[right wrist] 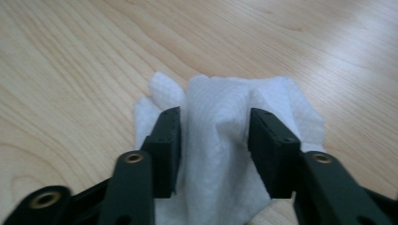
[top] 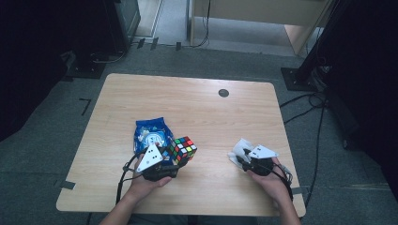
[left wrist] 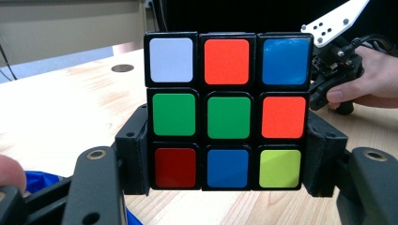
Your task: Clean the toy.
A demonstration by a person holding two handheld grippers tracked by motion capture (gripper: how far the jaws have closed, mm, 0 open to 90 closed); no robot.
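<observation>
A scrambled Rubik's cube (top: 183, 149) (left wrist: 228, 110) is raised just above the wooden table (top: 187, 103), with my left gripper (top: 176, 157) (left wrist: 228, 159) shut on its two sides. A white, a red and a blue sticker run along its top row in the left gripper view. At the right, a crumpled white paper towel (top: 240, 147) (right wrist: 220, 103) lies on the table. My right gripper (top: 240, 157) (right wrist: 215, 145) is down on it, its pads pressing a bunched ridge of the towel from both sides. That gripper (left wrist: 324, 93) and its hand also appear beyond the cube.
A blue snack bag (top: 150, 131) (left wrist: 37, 180) lies on the table right behind my left gripper. A dark round grommet (top: 223, 93) (left wrist: 122, 68) sits near the table's far edge. Black stands and cables crowd the floor around the table.
</observation>
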